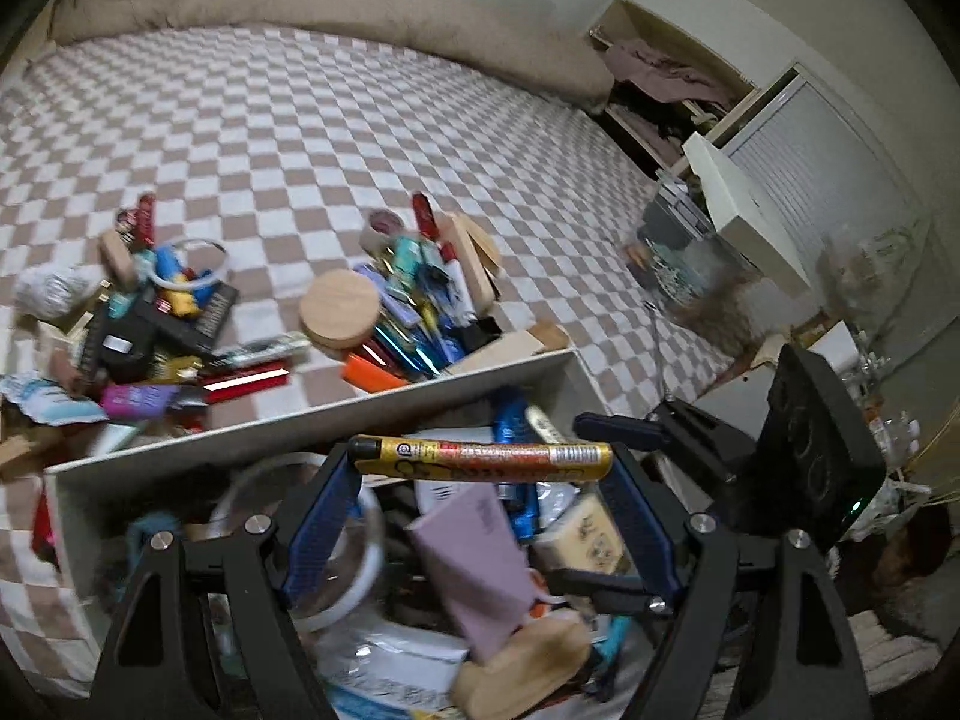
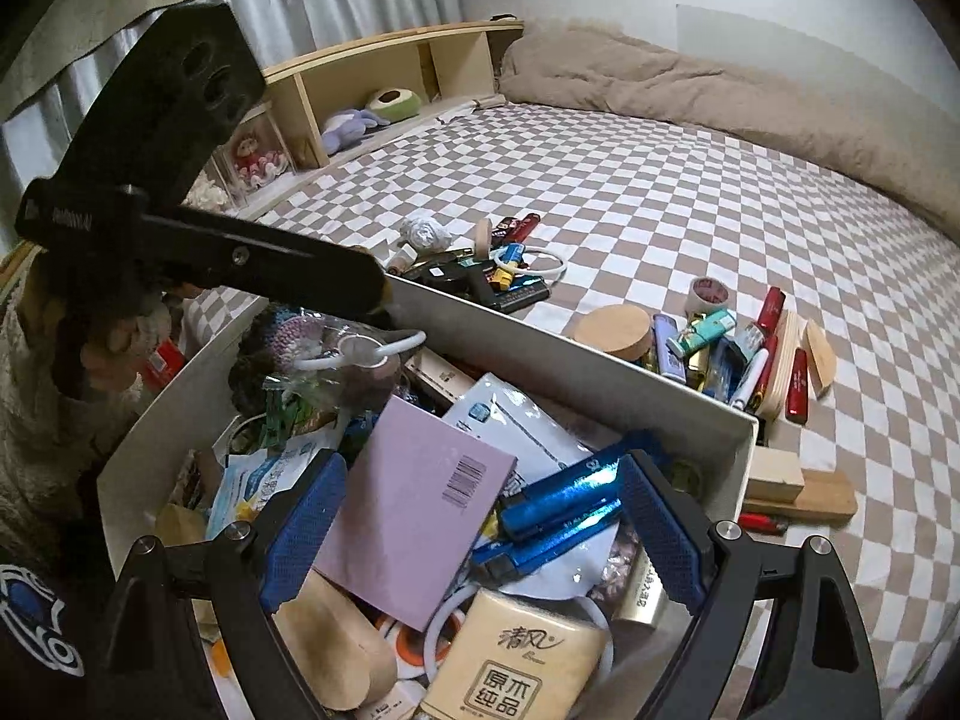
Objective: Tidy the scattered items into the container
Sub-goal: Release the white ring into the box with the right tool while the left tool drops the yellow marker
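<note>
Room: a bedroom, with a bed (image 2: 690, 192) under a brown-and-white checked cover, a beige duvet (image 2: 690, 81) bunched along its far edge and a wooden shelf unit (image 2: 384, 78) holding soft toys at far left.
Container: a white open box (image 2: 540, 354) sits on the near part of the bed, already crowded, which suggests much of the tidying is done.
In the box: a lilac booklet (image 2: 414, 498), blue foil-wrapped sticks (image 2: 558, 510), a tissue pack (image 2: 510, 666) and a pale wooden piece (image 2: 336, 648), lying loosely over one another as dropped things do.
Left tool: the left tool (image 1: 480, 462) is clamped on a gold marker pen (image 1: 480, 459), gripped end to end across the fingertips, so the jaws stand wide. It hangs over the box's far wall, tilted down, likely so the pen can fall inside.
Right tool: the right tool (image 2: 480, 516) is spread wide above the booklet and blue sticks; its pads press on nothing, and it seems empty.
Still scattered: one pile (image 1: 150, 318) lies on the cover to the far left of the box, and another (image 1: 408, 300) just beyond its far wall, with a round wooden lid (image 1: 340, 309), a tape roll (image 1: 384, 228) and pens.
Near right: a wooden block (image 2: 774, 474) on a flat board beside the box corner.
Judgement: the marker awaits release; both piles remain to be collected.
</note>
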A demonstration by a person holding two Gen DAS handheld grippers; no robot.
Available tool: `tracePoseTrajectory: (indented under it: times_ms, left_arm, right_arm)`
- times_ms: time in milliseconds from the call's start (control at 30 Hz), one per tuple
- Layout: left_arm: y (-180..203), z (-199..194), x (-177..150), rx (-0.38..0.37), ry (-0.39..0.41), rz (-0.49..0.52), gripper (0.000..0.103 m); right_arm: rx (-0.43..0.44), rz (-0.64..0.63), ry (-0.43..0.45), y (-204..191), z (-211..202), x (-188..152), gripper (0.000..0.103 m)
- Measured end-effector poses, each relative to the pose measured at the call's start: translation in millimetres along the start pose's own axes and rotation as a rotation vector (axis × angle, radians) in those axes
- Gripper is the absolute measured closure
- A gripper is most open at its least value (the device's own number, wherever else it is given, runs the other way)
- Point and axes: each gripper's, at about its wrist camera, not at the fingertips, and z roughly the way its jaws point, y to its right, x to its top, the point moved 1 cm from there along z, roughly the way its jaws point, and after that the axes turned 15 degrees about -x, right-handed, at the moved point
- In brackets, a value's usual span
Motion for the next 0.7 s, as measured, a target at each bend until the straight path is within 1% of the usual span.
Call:
tracePoseTrajectory:
  times_ms: [67, 167, 200, 233, 267, 500, 700]
  left_arm:
    - [-1, 7, 1, 0.007, -0.013, -0.013, 0.022]
    - [-1, 15, 1, 0.037, -0.026, -0.014, 0.021]
    - [-2, 17, 0, 0.048, -0.030, -0.016, 0.016]
    - [-3, 17, 0, 0.054, -0.030, -0.021, 0.006]
    - [-5, 17, 0, 0.055, -0.025, -0.028, 0.004]
    - [-3, 11, 1, 0.067, -0.002, -0.024, 0.004]
    - [3, 7, -1, 0.112, 0.012, 0.026, 0.004]
  right_arm:
    - [0.009, 0.011, -0.001, 3, 1, -2, 0.012]
    - [0.030, 0.026, -0.001, 8, 1, -5, 0.012]
    - [0.033, 0.029, -0.001, 8, 1, -6, 0.012]
    - [0.034, 0.032, 0.000, 9, 1, -7, 0.012]
    - [0.036, 0.033, -0.001, 10, 1, -8, 0.012]
    - [0.059, 0.043, 0.001, 10, -1, -9, 0.012]
    - [0.063, 0.037, 0.003, 6, -2, -8, 0.012]
